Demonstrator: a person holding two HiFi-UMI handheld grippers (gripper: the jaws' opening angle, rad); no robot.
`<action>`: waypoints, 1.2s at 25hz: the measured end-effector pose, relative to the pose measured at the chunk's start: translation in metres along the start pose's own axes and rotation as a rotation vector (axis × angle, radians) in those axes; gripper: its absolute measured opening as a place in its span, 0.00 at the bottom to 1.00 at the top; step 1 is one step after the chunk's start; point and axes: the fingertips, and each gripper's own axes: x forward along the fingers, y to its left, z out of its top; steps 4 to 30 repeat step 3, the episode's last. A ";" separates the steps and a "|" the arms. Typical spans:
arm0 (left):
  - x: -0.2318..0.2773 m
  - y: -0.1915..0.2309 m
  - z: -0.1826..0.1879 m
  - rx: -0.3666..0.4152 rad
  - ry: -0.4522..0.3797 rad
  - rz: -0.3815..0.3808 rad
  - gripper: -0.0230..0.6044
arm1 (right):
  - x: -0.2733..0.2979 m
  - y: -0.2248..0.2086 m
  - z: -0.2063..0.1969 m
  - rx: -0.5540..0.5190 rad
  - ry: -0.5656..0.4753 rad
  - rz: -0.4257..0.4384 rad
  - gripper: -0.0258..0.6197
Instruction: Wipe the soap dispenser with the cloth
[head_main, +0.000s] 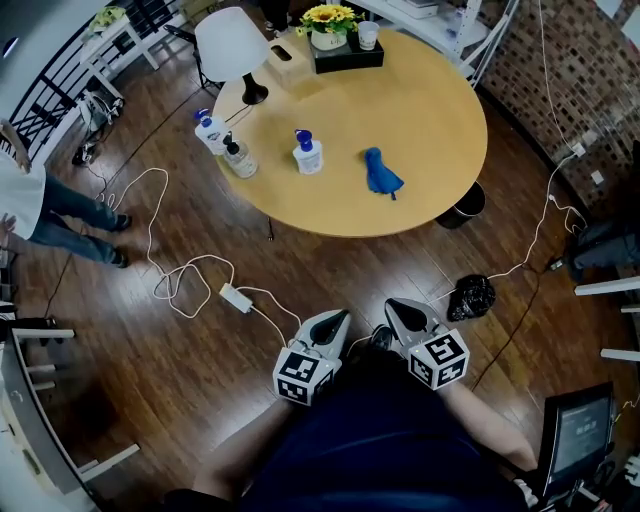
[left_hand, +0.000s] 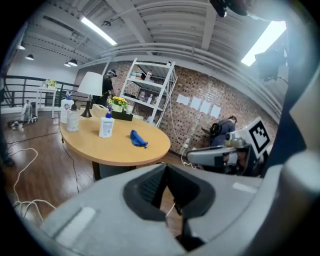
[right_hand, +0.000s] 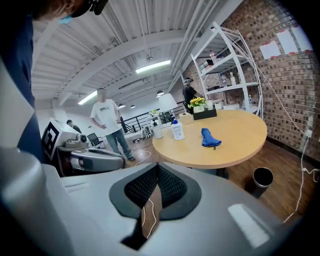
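Note:
A white soap dispenser (head_main: 307, 153) with a blue pump stands on the round wooden table (head_main: 430, 120). A crumpled blue cloth (head_main: 381, 172) lies to its right. Both grippers hang low over the floor close to my body, well short of the table. The left gripper (head_main: 335, 318) and the right gripper (head_main: 397, 305) point toward the table, each shut with nothing between the jaws. The left gripper view shows the dispenser (left_hand: 106, 125) and cloth (left_hand: 137, 138) far beyond its closed jaws (left_hand: 166, 167). The right gripper view shows the dispenser (right_hand: 176, 130) and cloth (right_hand: 209, 137) beyond its closed jaws (right_hand: 156, 172).
Two more bottles (head_main: 209, 131) (head_main: 238, 157), a white lamp (head_main: 232, 45), a tissue box and a flower tray (head_main: 340, 40) share the table. White cables and a power strip (head_main: 236, 297) lie on the floor ahead-left. A black bag (head_main: 470, 296) sits right; a person (head_main: 30, 200) stands far left.

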 end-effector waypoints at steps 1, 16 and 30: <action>0.000 0.000 0.000 0.002 0.000 -0.002 0.04 | -0.001 0.001 0.001 -0.002 -0.001 -0.002 0.05; -0.001 -0.001 0.001 0.006 0.000 -0.005 0.04 | -0.002 0.001 0.002 -0.006 -0.004 -0.007 0.06; -0.001 -0.001 0.001 0.006 0.000 -0.005 0.04 | -0.002 0.001 0.002 -0.006 -0.004 -0.007 0.06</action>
